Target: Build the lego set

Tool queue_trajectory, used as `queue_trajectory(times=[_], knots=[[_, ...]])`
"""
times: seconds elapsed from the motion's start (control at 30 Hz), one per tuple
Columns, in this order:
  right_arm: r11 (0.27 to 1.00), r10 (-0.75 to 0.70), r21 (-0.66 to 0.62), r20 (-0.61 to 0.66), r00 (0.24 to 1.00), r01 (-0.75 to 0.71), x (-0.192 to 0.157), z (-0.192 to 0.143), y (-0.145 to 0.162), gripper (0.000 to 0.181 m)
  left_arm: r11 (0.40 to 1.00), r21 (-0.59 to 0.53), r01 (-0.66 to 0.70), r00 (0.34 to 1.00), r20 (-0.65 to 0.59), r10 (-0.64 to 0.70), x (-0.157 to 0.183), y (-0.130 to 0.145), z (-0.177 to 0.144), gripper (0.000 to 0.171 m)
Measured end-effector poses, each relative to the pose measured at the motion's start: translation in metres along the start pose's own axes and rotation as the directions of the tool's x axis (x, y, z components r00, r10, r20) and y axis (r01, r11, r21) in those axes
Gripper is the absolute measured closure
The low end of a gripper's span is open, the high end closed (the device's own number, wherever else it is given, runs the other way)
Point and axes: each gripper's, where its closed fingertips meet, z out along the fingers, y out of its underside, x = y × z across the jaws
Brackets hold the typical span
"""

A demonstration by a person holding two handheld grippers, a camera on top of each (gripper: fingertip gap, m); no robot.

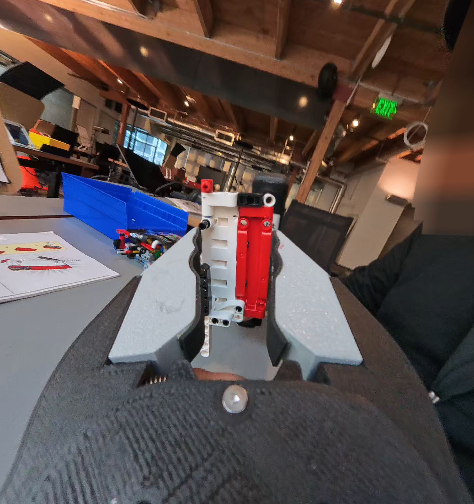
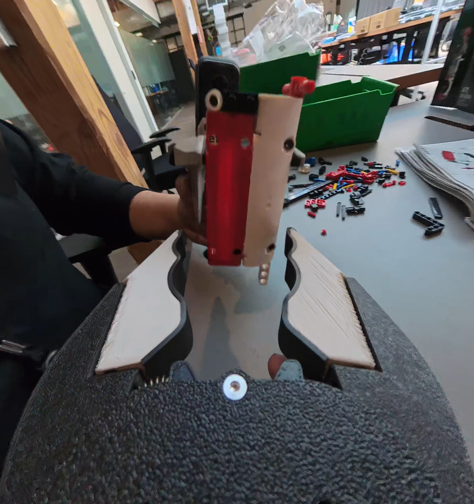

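My left gripper (image 1: 235,240) is shut on a red and white lego assembly (image 1: 237,256), holding it upright above the grey table. The assembly has a black piece and a small red connector on top. In the right wrist view the same assembly (image 2: 244,177) stands upright in front of me, held from behind by the left gripper (image 2: 192,152) and a hand. My right gripper (image 2: 234,237) is open and empty, its fingertips just below and on either side of the assembly's lower end, not touching it. A pile of loose lego pieces (image 2: 347,182) lies on the table beyond.
A blue bin (image 1: 121,207) and an open instruction booklet (image 1: 36,261) sit on the table at left, with a small pile of parts (image 1: 145,245). Green bins (image 2: 339,114) stand behind the loose pieces. A stack of booklets (image 2: 453,174) lies at right. A black L-shaped beam (image 2: 428,223) lies apart. Left tips to right tips: about 6 centimeters.
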Motion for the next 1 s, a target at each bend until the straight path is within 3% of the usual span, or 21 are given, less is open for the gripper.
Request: queue_trajectory(times=[0.1, 0.17, 0.33, 0.47, 0.57, 0.73, 0.83, 0.93, 1.0], knots=[[0.999, 0.037, 0.023, 0.069, 0.997, -0.039, -0.007, 0.004, -0.004, 0.129, 0.993, -0.061, -0.100, 0.995, -0.030, 0.099, 0.012, 0.014, 0.006, 0.123], [0.999, 0.043, 0.011, 0.070, 0.997, -0.043, -0.004, 0.005, -0.002, 0.129, 0.992, -0.061, -0.113, 0.993, -0.026, 0.112, 0.012, 0.016, 0.006, 0.123], [0.999, 0.042, -0.018, 0.011, 0.999, -0.041, 0.008, 0.004, 0.004, 0.131, 0.994, -0.073, -0.077, 0.997, -0.008, 0.077, 0.000, 0.019, -0.002, 0.123], [0.988, -0.055, -0.151, -0.092, 0.994, 0.041, 0.026, -0.004, 0.011, 0.132, 0.985, -0.170, -0.035, 0.998, 0.044, 0.043, -0.012, 0.027, -0.013, 0.122], [0.917, -0.204, -0.382, -0.199, 0.959, 0.115, 0.057, -0.019, 0.028, 0.132, 0.956, -0.294, -0.009, 0.989, 0.140, 0.052, -0.027, 0.033, -0.036, 0.108], [0.699, -0.264, -0.709, -0.139, 0.954, 0.090, 0.082, -0.026, 0.080, 0.141, 0.874, -0.484, -0.042, 0.940, 0.278, 0.199, -0.047, 0.049, -0.082, 0.103], [0.629, -0.322, -0.768, -0.118, 0.939, 0.119, 0.094, -0.015, 0.093, 0.145, 0.819, -0.567, -0.091, 0.915, 0.278, 0.294, -0.050, 0.063, -0.093, 0.104], [0.620, -0.250, -0.777, -0.068, 0.966, 0.106, 0.080, -0.004, 0.097, 0.127, 0.771, -0.628, -0.106, 0.908, 0.254, 0.332, -0.049, 0.074, -0.096, 0.098], [0.645, -0.201, -0.756, -0.031, 0.979, 0.108, 0.065, 0.004, 0.092, 0.127, 0.763, -0.640, -0.094, 0.904, 0.267, 0.335, -0.051, 0.075, -0.099, 0.098]])
